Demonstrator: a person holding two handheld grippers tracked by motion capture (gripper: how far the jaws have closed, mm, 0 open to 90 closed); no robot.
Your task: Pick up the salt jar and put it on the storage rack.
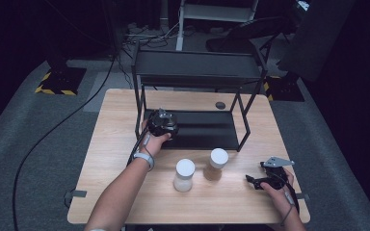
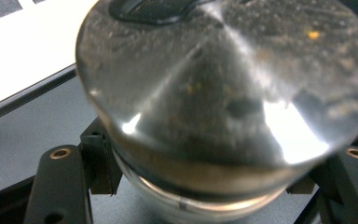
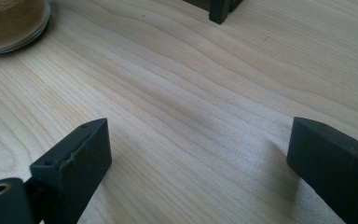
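Note:
My left gripper is over the front left of the black rack's lower shelf. It is shut on a glass jar with dark grainy contents. The jar's round end faces the camera and the black pads press on its narrower part from both sides. My right gripper rests low over the table's front right corner, open, with bare wood between its pads. Two white-lidded jars stand on the table: one with pale contents and one with brown contents, whose base shows in the right gripper view.
The black two-level rack stands on the far half of the wooden table; one of its legs shows in the right gripper view. A small dark object lies on the table behind the lower shelf.

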